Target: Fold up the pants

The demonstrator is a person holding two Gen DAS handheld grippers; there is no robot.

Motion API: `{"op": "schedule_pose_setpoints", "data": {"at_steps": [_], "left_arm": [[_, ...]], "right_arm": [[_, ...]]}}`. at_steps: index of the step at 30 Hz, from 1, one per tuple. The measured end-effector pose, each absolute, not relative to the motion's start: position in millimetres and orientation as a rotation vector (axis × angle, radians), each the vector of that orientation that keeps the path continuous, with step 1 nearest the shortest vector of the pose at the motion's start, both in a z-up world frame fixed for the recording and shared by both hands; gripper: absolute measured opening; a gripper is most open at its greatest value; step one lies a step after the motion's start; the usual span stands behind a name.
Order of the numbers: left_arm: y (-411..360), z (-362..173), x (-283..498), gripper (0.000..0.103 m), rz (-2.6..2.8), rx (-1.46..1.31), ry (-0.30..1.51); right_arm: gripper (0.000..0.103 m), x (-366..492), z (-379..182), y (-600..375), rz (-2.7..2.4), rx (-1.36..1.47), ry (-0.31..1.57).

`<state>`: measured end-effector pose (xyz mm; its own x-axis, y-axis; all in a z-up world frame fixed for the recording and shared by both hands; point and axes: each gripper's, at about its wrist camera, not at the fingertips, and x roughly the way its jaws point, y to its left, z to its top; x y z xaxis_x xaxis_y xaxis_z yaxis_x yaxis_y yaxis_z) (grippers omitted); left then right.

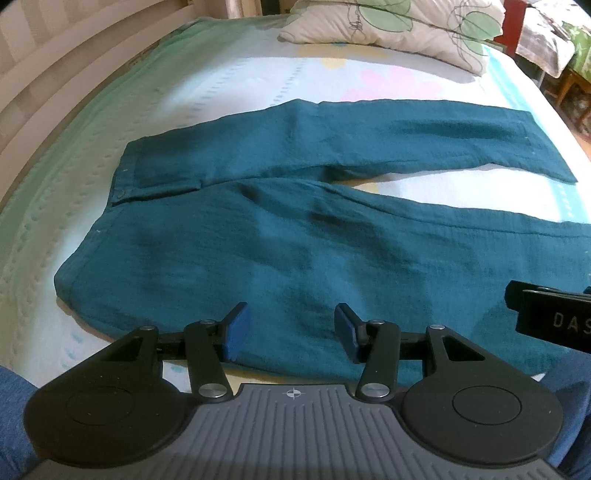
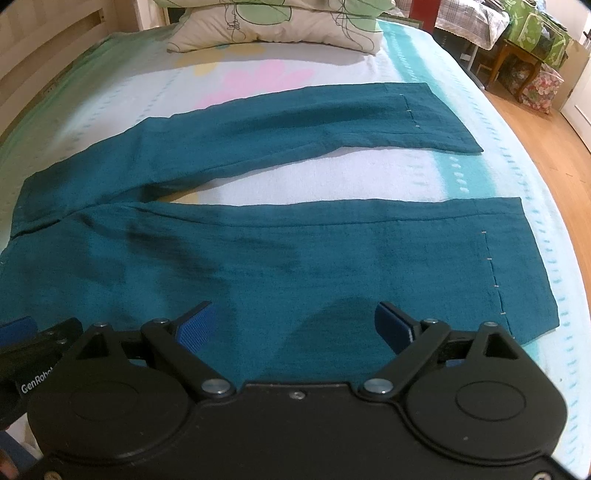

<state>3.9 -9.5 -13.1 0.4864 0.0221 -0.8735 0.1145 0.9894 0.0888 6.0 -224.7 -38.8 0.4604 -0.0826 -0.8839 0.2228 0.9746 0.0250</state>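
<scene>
Just one pair of pants (image 1: 295, 236), two pillows (image 1: 399, 26), two open grippers (image 1: 292, 334)

A wide bed (image 2: 424, 74) fills the room, covered in a pale sheet with mint stripes and pastel flowers. Two leaf-print pillows (image 2: 273, 29) lie at the head of the bed. A slatted wooden frame (image 1: 48, 85) runs along the bed's left side. To the bed's right, a warm wooden floor (image 2: 535, 133) holds a small wooden table (image 2: 517, 62) and floral storage bags (image 2: 539, 88).
</scene>
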Motion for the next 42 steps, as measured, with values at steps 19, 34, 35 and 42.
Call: {"op": "schedule_pose_setpoints", "data": {"at_steps": [19,34,35,42], "left_arm": [[-12,-17,9,0.049,-0.064,0.152,1.080],[-4,11,102,0.049,-0.041,0.195,0.992],[-4,13,115,0.049,-0.034,0.195,0.985],[-10,-12,182,0.049,0.008,0.193,0.972]], "right_arm": [[0.091,8,-42,-226,-0.177,0.152,1.093],[0.059,69,-37,-281,-0.121,0.328,1.060],[0.059,78,-35,-286,-0.131,0.346,1.041],[0.056,172,-41,-314,-0.180,0.308,1.027]]}}
